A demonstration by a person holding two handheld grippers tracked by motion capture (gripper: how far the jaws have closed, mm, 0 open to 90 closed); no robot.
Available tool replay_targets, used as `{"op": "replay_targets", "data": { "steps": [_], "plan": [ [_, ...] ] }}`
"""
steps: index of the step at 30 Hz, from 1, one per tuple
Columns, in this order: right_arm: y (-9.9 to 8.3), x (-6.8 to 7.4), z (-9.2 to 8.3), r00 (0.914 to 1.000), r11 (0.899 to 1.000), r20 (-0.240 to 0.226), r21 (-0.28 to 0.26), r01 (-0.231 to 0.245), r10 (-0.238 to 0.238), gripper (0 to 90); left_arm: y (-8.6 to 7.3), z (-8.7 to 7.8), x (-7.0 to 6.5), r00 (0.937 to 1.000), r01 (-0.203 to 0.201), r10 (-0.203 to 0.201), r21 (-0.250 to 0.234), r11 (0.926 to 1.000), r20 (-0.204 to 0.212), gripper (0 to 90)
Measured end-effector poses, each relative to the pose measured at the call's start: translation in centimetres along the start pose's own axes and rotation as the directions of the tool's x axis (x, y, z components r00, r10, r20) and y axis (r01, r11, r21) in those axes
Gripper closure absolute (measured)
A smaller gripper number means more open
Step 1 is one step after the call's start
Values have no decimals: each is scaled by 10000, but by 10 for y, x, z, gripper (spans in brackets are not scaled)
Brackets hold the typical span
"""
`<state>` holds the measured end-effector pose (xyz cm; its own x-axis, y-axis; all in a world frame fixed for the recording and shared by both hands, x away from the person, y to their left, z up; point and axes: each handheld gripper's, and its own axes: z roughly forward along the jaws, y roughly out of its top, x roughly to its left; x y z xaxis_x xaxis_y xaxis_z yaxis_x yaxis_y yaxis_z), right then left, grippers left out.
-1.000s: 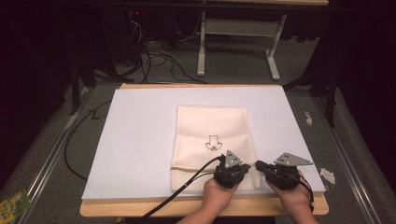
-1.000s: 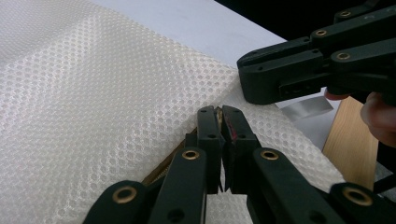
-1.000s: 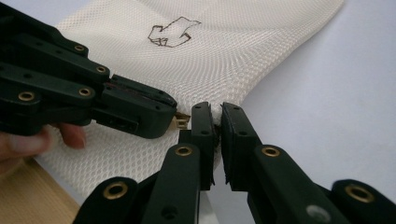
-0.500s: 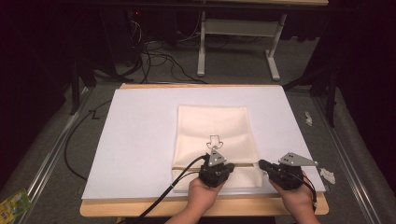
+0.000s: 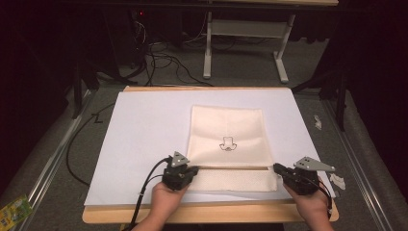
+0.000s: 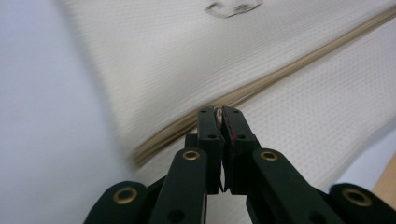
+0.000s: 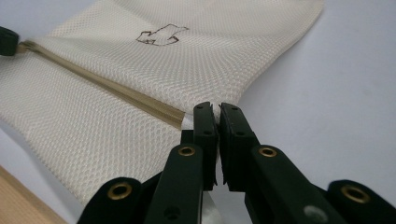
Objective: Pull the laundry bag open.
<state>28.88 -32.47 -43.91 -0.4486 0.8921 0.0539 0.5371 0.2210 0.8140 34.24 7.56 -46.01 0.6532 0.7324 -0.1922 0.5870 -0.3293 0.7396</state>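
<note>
left tool clamped on zipper pull | right tool pinching bag end | step: zipping | next: steady pull along zipper

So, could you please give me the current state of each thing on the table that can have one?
Mesh bag: flat on the white sheet, print side up.
Zipper: runs across the bag near its close edge; open or closed cannot be told.
Zipper pull: pinched in the left tool.
Left tool: shut on the pull.
Right tool: shut on the bag's zipper-end corner.
White sheet: spread flat over the table.
</note>
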Motion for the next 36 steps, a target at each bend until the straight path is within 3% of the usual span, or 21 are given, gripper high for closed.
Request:
{"op": "replay_targets", "data": {
  "steps": [1, 2, 3, 4, 6, 8, 10, 12, 13, 17, 19, 21, 25, 28, 30, 34, 36],
  "plan": [
    [1, -2, -1, 10000, 10000, 65, -24, -29, 29, 874, -5, -9, 13, 9993, 131, -129, 55, 9999, -338, 878],
    [1, -6, -3, 9993, 9998, 317, -96, -195, 198, 874, -9, -18, 25, 9995, 287, -287, -29, 9996, -103, 877],
    [-1, -14, -4, 9990, 9991, 177, -162, -402, 405, 873, -12, -23, 29, 9998, 165, -162, -165, 9997, 152, 876],
    [-2, -17, -4, 9977, 9977, -125, -123, -673, 671, 872, -14, -25, 26, 9999, -149, 150, -193, 9997, 44, 876],
    [-4, -11, 0, 9996, 9997, 155, 74, -254, 253, 871, -17, -25, 20, 9964, -832, 831, -37, 9965, -175, 876],
    [-5, -5, 3, 9994, 9996, 329, 274, 105, -114, 865, -23, -23, 20, 9969, -783, 783, 48, 9969, -32, 872],
    [-6, -7, 4, 9997, 9997, 221, 209, -117, 112, 856, -24, -25, 23, 9974, -694, 687, -338, 9970, -211, 856],
    [-7, -8, 4, 9999, 9999, 146, 116, -73, 71, 819, -22, -30, 28, 9934, -950, 885, -922, 9912, -724, 704],
    [-9, -9, 3, 9999, 9999, 62, 47, -120, 119, 772, -21, -31, 30, 9938, -902, 825, -1066, 9902, -750, 618],
    [-11, -17, -2, 9992, 9983, 36, -432, -386, 388, 548, -21, -42, 43, 9913, -1006, 878, -1346, 9858, -979, 464],
    [-13, -27, -7, 9979, 9957, 302, -753, -543, 567, 441, -20, -50, 52, 9879, -1161, 999, -1381, 9836, -1186, 366],
    [-15, -40, -14, 9934, 9926, 849, -1002, -685, 771, 313, -21, -60, 63, 9816, -1247, 1030, -1308, 9835, -1610, 274],
    [-20, -65, -32, 9660, 9787, 1987, -1538, -1358, 1653, 179, -29, -83, 92, 9715, -638, 228, -1674, 9838, -2361, 143],
    [-24, -73, -38, 9549, 9737, 2306, -1721, -1492, 1871, 158, -32, -92, 105, 9703, 112, -637, -2196, 9755, -2333, 81],
    [-24, -71, -35, 9598, 9768, 2192, -1610, -1414, 1751, 153, -32, -91, 105, 9714, 240, -779, -2337, 9720, -2245, 77],
    [-19, -59, -26, 9724, 9868, 2033, -1365, -874, 1143, 152, -31, -83, 98, 9702, -334, -150, -1948, 9803, -2419, 62],
    [-18, -56, -25, 9753, 9880, 1974, -1362, -727, 990, 149, -30, -81, 97, 9688, -362, -102, -1822, 9826, -2476, 36]
  ]
}}
